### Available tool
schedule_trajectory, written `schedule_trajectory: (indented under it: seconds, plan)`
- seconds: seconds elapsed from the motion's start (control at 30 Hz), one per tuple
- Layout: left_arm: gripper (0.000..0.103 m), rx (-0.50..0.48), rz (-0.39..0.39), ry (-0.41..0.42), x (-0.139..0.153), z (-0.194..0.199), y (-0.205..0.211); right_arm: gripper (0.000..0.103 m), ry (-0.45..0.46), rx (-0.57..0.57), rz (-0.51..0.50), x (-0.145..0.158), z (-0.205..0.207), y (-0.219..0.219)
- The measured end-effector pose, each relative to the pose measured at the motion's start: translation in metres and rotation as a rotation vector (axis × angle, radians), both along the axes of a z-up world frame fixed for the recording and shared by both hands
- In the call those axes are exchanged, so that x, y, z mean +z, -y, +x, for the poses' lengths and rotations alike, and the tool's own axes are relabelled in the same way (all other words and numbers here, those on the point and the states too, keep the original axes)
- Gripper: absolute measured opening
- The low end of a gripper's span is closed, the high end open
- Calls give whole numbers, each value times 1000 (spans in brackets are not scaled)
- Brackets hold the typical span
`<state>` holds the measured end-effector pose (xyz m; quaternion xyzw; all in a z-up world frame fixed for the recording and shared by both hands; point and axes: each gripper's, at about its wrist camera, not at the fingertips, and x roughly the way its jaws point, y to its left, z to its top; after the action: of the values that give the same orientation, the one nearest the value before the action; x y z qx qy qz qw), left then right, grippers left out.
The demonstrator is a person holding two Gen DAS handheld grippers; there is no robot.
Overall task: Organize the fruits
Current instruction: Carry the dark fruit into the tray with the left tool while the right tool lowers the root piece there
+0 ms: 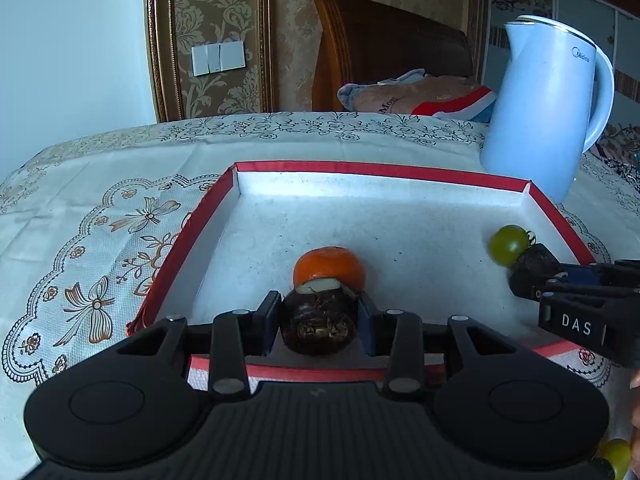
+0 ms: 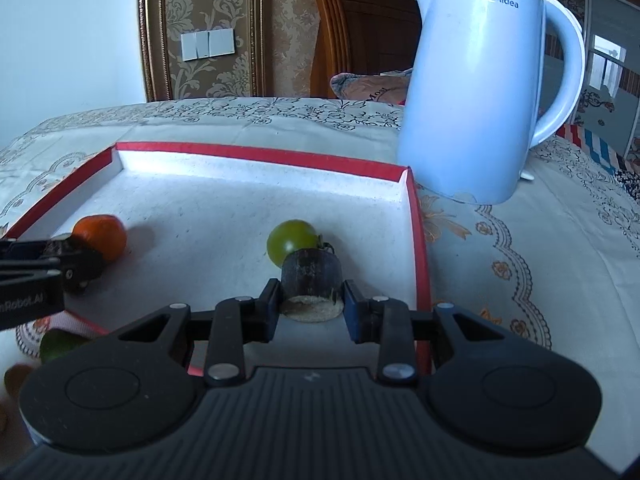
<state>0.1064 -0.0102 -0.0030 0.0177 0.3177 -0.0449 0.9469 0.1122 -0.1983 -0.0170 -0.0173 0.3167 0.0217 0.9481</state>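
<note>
A red-rimmed white tray (image 1: 380,170) (image 2: 256,154) lies on the patterned tablecloth. My left gripper (image 1: 320,312) is shut on a dark brown water chestnut (image 1: 318,320) with a pale cut top, low over the tray's near side. Just beyond it an orange tangerine (image 1: 330,266) (image 2: 102,236) rests in the tray. My right gripper (image 2: 310,300) is shut on a second dark brown piece (image 2: 311,272) with a pale cut end, over the tray's right part. Right behind that piece sits a green tomato (image 2: 290,240) (image 1: 509,245). Each gripper shows at the edge of the other view (image 1: 540,280) (image 2: 76,264).
A tall light-blue kettle (image 1: 544,108) (image 2: 476,92) stands just past the tray's far right corner. Outside the tray's near edge lies a green fruit (image 2: 56,344) (image 1: 616,454), with a brownish one (image 2: 16,376) beside it. Behind the table are a wooden headboard and pillows.
</note>
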Motion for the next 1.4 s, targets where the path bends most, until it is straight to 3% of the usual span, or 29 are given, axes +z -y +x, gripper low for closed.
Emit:
schedule_trajectory:
  seconds: [0.17, 0.43, 0.8, 1.07, 1.4]
  plan:
    - [39, 11, 18, 2, -2, 9, 3, 31, 4, -27, -3, 0, 14, 3]
    - [39, 10, -36, -56, -1, 27, -4, 31, 26, -52, -53, -2, 30, 4]
    - [40, 13, -42, -51, -1, 25, -3, 33, 36, -28, -35, -2, 24, 3]
    - [48, 14, -21, -27, 0, 19, 2, 69, 50, -17, -16, 1, 18, 3]
    - [48, 9, -10, -42, -1, 21, 4, 84, 60, -31, -17, 2, 15, 4]
